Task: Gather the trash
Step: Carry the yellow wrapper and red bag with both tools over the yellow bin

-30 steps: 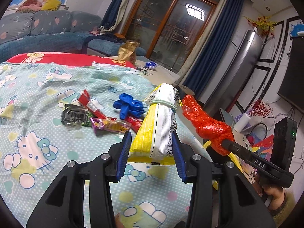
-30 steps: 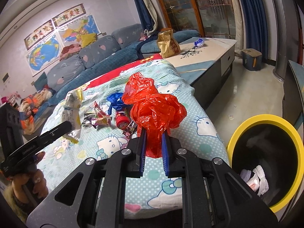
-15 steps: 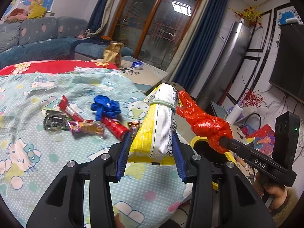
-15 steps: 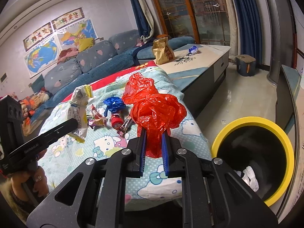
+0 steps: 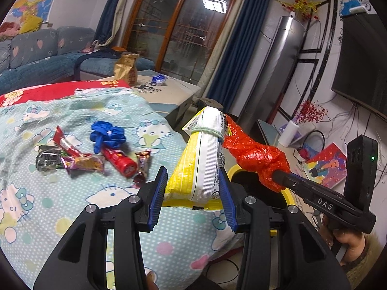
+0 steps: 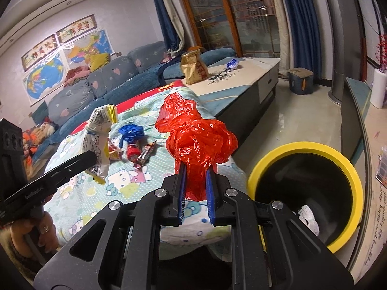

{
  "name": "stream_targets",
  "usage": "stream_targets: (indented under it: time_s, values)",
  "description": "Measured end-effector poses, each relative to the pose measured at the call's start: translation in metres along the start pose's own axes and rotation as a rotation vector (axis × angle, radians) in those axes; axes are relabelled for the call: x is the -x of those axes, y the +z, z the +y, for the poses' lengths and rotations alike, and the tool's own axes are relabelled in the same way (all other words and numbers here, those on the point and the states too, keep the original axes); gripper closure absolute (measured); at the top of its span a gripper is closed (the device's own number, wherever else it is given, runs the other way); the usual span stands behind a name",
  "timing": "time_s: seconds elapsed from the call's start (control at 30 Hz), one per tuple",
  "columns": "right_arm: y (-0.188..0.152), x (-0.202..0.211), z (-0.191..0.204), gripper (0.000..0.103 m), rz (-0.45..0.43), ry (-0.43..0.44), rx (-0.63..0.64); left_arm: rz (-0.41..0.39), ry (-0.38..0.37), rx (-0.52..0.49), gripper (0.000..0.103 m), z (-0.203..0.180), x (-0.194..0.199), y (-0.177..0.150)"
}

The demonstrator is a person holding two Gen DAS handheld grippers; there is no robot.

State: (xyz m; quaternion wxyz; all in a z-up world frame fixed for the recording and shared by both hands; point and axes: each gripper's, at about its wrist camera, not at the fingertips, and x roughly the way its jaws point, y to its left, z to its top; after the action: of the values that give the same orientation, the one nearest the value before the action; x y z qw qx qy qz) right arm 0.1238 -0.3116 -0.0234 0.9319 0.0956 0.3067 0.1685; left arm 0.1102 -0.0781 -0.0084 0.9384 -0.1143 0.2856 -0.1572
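Note:
My left gripper (image 5: 193, 193) is shut on a yellow and white snack bag (image 5: 200, 159) tied with a band, held above the bed's edge; the bag also shows in the right wrist view (image 6: 99, 135). My right gripper (image 6: 196, 193) is shut on a crumpled red plastic bag (image 6: 196, 137), which also shows in the left wrist view (image 5: 258, 157). A black bin with a yellow rim (image 6: 307, 193) stands on the floor to the right of the bed, with white paper inside. More trash lies on the bedspread: a blue glove (image 5: 106, 135), a red tube (image 5: 118, 162) and several wrappers (image 5: 82, 163).
The bed has a Hello Kitty cover (image 5: 48, 205). A low table (image 6: 241, 77) behind it holds a gold bag (image 6: 193, 67). A blue sofa (image 6: 108, 82) runs along the wall. A grey stool (image 6: 301, 81) and a paper roll (image 6: 378, 91) stand at the right.
Both grippers have moved right, toward the bed's edge and the bin, each keeping its hold. The bin's opening shows larger and closer in the right wrist view.

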Motion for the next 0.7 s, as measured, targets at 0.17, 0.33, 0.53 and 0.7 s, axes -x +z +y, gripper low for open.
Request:
stream_targets:
  time_s: [0.17,0.33,0.53,0.7]
  values:
    - [-0.004,0.005,-0.016,0.093,-0.005,-0.038,-0.036,0.013,-0.025,-0.034,0.063,-0.017,-0.009,-0.001]
    - [-0.008,0.010,-0.035,0.093,-0.010,-0.081,-0.075,0.025,-0.052,-0.071,0.063,-0.034,-0.018,-0.004]
    - [-0.009,0.016,-0.057,0.093,-0.019,-0.134,-0.127,0.034,-0.080,-0.111,0.063,-0.054,-0.029,-0.004]
    - [-0.011,0.018,-0.076,0.093,-0.023,-0.167,-0.174,0.039,-0.101,-0.143,0.063,-0.071,-0.038,-0.005]
